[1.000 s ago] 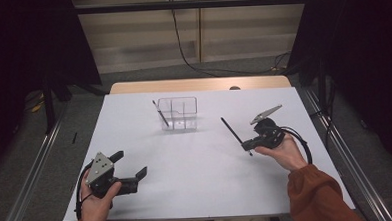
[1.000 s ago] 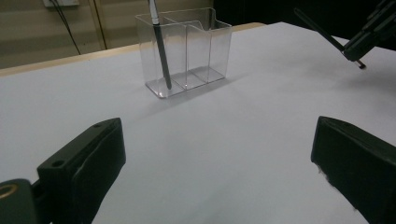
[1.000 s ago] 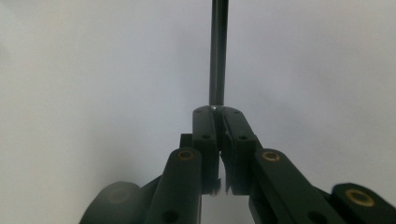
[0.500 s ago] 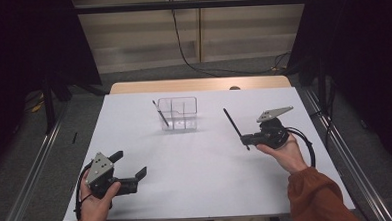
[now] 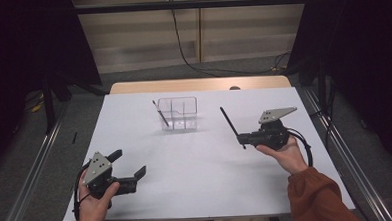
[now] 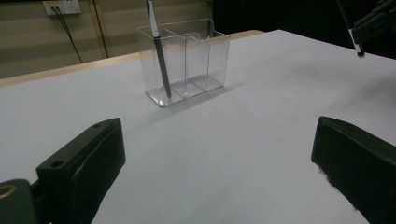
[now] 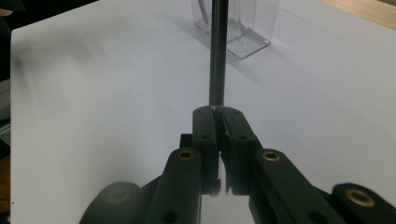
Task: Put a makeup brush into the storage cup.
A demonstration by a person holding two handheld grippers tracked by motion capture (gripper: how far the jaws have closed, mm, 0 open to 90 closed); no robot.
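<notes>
Two grippers over table [image 5: 197,190]: right gripper [image 5: 241,137] near right edge, clamped on dark pen [image 5: 231,125] held above surface; left gripper [image 5: 128,168] near front-left corner, jaws spread, empty. Clear organizer [image 5: 179,112] toward far edge.

Two pens [image 5: 232,127] [image 5: 160,112], one clear holder [image 5: 184,122], two grippers [image 5: 246,138] [image 5: 128,163].

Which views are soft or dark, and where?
High view: table evenly lit, surroundings near black. Left gripper view: clear holder sharp, near jaws soft. Right gripper view: held pen and holder blurred, left edge smeared; right gripper fairly sharp.
</notes>
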